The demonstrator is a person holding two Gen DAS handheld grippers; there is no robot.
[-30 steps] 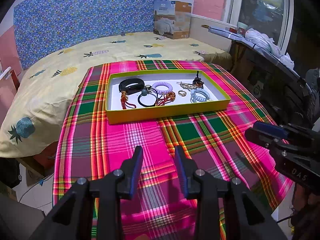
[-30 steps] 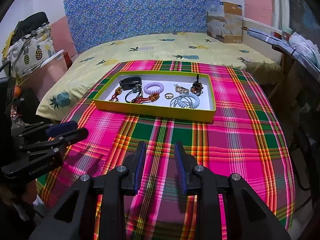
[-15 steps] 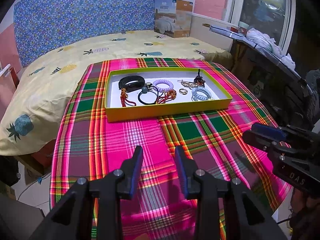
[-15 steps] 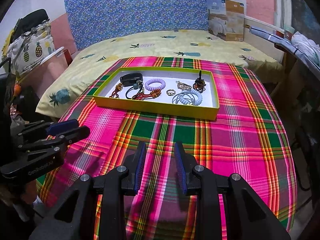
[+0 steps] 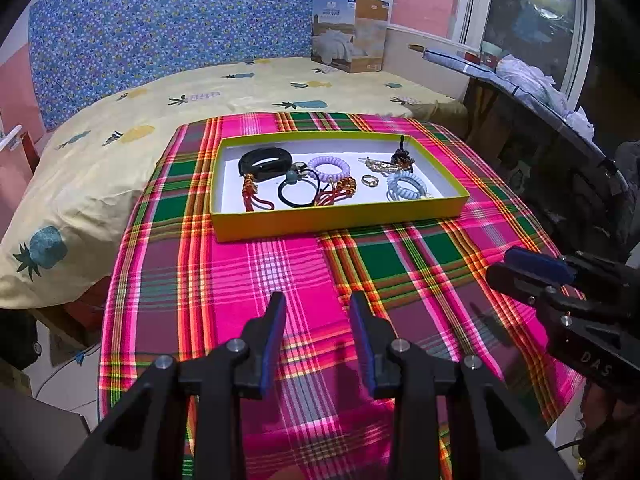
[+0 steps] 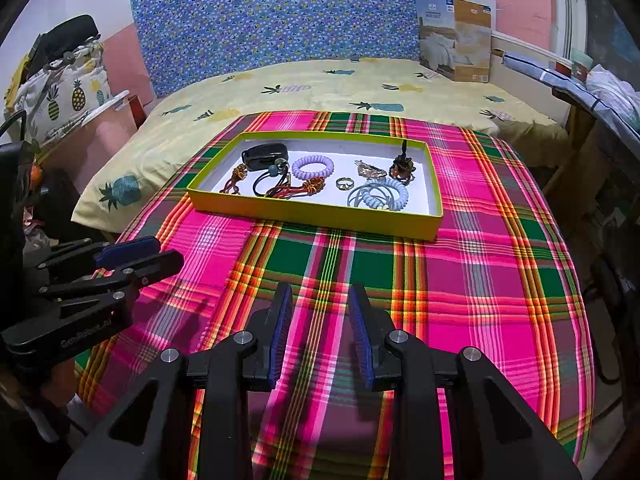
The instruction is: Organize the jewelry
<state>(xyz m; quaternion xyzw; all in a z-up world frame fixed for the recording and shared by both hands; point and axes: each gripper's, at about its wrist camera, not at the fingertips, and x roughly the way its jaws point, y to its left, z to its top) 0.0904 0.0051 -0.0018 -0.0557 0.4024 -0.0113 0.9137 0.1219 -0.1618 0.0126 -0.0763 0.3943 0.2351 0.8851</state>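
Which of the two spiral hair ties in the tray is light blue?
The light blue spiral tie lies nearer the tray's right end; the other is lilac.

Left tongs (image 5: 318,300) and right tongs (image 6: 316,292) hover side by side, jaws parted, empty.

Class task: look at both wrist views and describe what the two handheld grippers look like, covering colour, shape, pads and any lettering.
Both are matte black plastic with angular, triangular cut-out arms and silver screw heads. The left gripper and right gripper each have flat blue ribbed pads lining the jaws. White lettering marks their sides, too blurred to read fully. No sleeves are visible.
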